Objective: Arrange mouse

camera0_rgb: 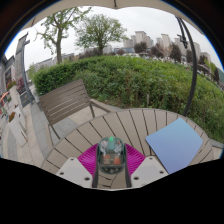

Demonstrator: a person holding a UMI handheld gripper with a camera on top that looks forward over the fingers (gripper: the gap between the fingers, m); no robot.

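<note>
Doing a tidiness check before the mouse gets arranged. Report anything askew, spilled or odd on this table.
Nothing spilled or damaged. One oddity: the mouse sits between the fingers of the tongs, off the blue mouse pad lying beside them on the wooden table. Whether the fingers press on it is unclear. The pad looks turned relative to the slats.

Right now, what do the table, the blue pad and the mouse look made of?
Table: wooden slats, weathered matte, gaps showing between the boards. Blue pad: thin, flat, matte sheet, probably fabric or foam. Mouse: glossy, seemingly translucent plastic, held between the gripper fingers.
</note>
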